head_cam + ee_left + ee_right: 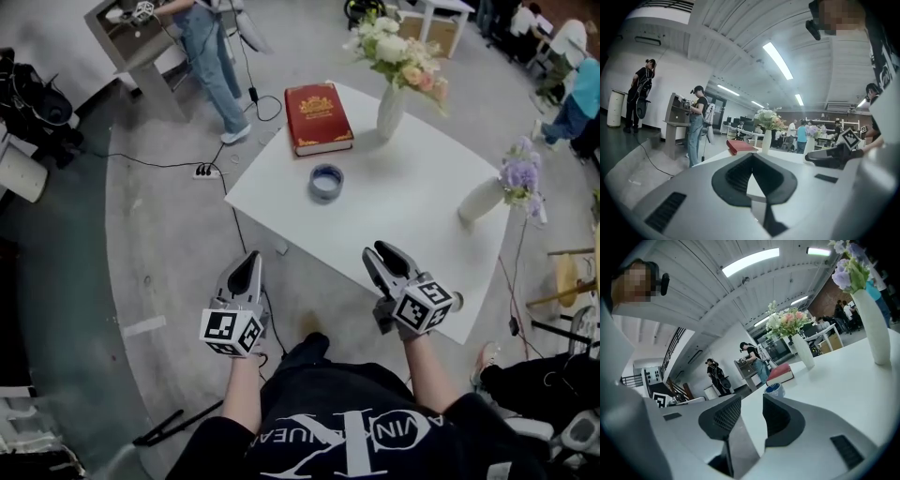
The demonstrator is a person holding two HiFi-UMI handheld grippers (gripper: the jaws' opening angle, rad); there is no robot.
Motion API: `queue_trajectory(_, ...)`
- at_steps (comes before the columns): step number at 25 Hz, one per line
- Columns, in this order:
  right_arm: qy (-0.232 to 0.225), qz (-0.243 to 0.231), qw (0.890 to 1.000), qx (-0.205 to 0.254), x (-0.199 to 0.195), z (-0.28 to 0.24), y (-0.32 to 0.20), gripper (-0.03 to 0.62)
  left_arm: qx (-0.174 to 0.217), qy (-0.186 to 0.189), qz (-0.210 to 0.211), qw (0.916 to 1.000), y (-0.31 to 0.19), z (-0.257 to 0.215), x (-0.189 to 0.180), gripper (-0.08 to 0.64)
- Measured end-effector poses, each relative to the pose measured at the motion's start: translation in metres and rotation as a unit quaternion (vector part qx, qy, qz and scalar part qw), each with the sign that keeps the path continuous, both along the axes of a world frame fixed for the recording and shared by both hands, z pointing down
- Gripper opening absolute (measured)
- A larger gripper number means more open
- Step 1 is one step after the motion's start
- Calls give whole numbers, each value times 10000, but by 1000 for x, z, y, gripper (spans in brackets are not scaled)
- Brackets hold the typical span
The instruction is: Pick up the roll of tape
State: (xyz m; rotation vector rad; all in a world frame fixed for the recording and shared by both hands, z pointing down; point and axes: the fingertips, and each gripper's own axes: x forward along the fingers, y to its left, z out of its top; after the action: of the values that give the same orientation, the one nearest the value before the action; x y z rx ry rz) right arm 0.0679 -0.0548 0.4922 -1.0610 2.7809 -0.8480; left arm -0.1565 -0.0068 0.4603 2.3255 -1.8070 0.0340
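Note:
The roll of tape [325,182], blue-grey with a dark core, lies flat near the middle of the white table [403,211]. In the right gripper view the tape [773,389] shows small, just beyond the jaws. My right gripper [375,251] hovers over the table's near edge, short of the tape, jaws a little apart and empty [752,401]. My left gripper [251,255] hangs off the table's near left corner over the floor, its tips touching, with nothing held [751,157]. The tape is not visible in the left gripper view.
A red book [319,117] lies behind the tape. A white vase of flowers [391,105] stands at the back, and a second vase with purple flowers [486,197] at the right edge. A person [211,56] stands at a desk; a power strip [204,172] and cables lie on the floor.

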Motion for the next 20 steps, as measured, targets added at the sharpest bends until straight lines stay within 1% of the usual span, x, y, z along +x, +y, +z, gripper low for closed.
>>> queue_trajectory(5, 60, 200, 9996, -169, -10, 9, -27, 138, -106, 60, 224, 9997, -36, 9, -12, 2)
queue_trajectory(12, 105, 388, 9989, -247, -33, 14, -56, 138, -92, 141, 438, 9989, -75, 13, -34, 2)
queue_trajectory(20, 332, 280, 9985, -335, -58, 20, -69, 141, -81, 288, 465, 9985, -93, 20, -50, 2)
